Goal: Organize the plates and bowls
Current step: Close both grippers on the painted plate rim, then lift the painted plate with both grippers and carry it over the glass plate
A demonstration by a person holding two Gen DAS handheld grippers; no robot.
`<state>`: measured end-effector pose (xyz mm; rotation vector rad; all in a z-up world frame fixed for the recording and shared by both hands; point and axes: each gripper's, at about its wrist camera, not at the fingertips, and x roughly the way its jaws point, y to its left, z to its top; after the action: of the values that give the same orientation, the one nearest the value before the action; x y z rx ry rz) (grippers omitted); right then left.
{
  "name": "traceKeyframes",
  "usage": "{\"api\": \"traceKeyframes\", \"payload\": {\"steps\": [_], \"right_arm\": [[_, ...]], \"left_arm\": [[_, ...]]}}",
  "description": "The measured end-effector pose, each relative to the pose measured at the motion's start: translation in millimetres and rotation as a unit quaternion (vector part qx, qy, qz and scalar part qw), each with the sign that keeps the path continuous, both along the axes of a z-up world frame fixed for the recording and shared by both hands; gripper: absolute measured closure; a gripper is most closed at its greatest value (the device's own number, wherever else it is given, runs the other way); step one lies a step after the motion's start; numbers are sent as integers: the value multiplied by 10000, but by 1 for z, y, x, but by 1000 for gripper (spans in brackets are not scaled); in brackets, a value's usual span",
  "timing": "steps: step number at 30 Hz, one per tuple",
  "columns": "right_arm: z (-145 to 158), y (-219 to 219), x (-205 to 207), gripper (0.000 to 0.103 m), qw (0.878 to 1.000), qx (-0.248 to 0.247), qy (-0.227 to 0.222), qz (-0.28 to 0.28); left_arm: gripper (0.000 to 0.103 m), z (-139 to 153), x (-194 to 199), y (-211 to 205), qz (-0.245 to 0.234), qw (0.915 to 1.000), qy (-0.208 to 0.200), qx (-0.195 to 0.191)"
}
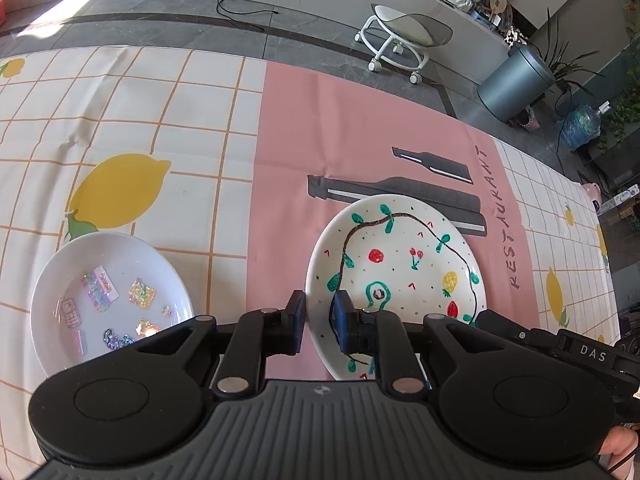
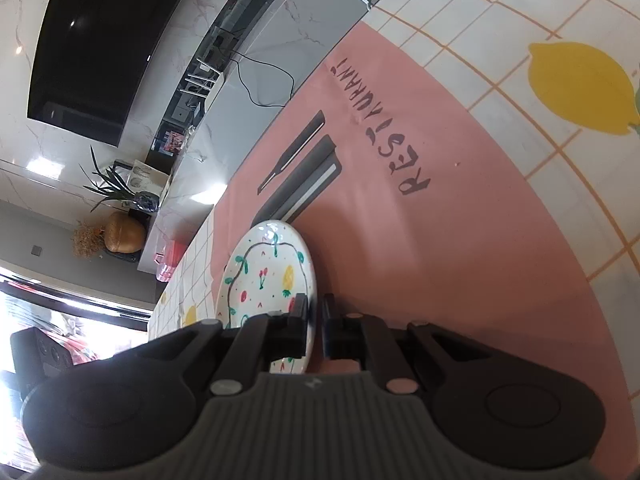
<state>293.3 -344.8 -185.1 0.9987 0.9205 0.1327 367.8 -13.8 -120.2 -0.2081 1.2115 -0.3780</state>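
While both tongs grip painted plate (image 1: 400, 256), sticker plate (image 1: 108, 288) left-cam only

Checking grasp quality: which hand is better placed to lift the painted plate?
Probably the right. The right gripper has its jaws shut tight on the rim of the painted plate. The left gripper also straddles the rim, but whether its pads press there is unclear.

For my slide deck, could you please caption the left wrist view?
Left gripper clamps the rim of the fruit-painted plate on the pink tablecloth; a stickered white plate sits alongside.
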Motion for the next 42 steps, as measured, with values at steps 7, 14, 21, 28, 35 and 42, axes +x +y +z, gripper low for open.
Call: {"api": "traceKeyframes", "payload": {"steps": [7, 14, 21, 28, 35, 42], "right_arm": [[-8, -2, -3, 98, 9993, 352, -78, -134], [-5, 2, -8, 101, 9995, 255, -35, -192], [-4, -6, -15, 101, 9980, 515, 159, -340], [7, -11, -43, 100, 9972, 551, 209, -470], [20, -25, -78, 100, 9958, 637, 135, -648], [27, -46, -120, 99, 9940, 717, 28, -827]], "left_arm": [[83, -5, 6, 16, 231, 9986, 212, -424], [91, 3, 0, 5, 140, 9996, 111, -213], [93, 19, -10, -2, 13, 9998, 68, -183], [94, 40, -35, -13, -90, 9998, 6, -175], [94, 59, -65, -33, -194, 9997, -94, -137], [94, 73, -106, -61, -261, 9992, -298, -39]]}}
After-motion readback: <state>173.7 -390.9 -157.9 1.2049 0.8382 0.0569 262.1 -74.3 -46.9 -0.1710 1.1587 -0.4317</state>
